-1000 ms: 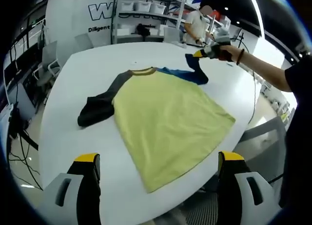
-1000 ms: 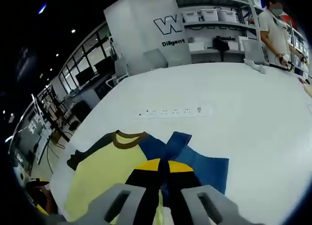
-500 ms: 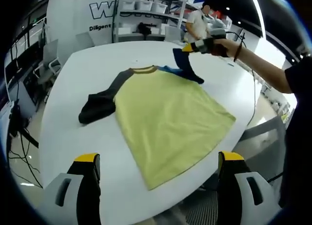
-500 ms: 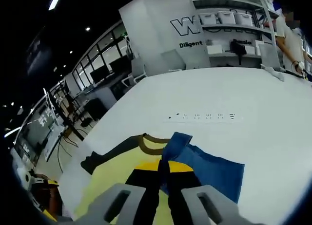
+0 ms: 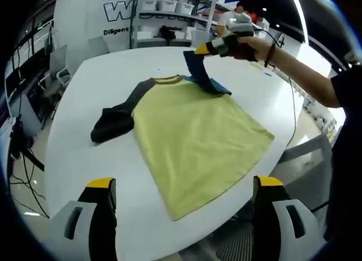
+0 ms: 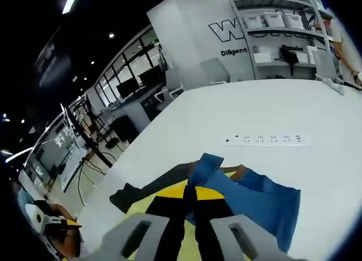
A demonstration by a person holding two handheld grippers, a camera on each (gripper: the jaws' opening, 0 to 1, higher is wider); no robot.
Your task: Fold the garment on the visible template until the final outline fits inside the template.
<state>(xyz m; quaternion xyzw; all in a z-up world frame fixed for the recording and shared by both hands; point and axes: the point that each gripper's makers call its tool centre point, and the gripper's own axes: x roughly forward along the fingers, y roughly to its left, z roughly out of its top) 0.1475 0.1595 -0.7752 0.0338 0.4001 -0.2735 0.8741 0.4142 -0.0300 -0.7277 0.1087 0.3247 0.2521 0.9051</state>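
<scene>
Lifting the blue sleeve (image 5: 199,72) pinched in its jaws, the right gripper (image 5: 210,47) should carry it flat across the yellow shirt body (image 5: 198,139), while the left gripper (image 5: 184,216) waits with jaws apart near the table (image 5: 113,74) edge.

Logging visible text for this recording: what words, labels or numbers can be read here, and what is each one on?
"W": large outlined letters on the white wall behind the shelves; only the first letter shows, the rest is hidden.
"Diligent": small dark line under those letters on the same wall; what follows is cut off by the shelves.
Marks on the white strip lying on the table: too small to read.
The shirt has no readable print.
</scene>
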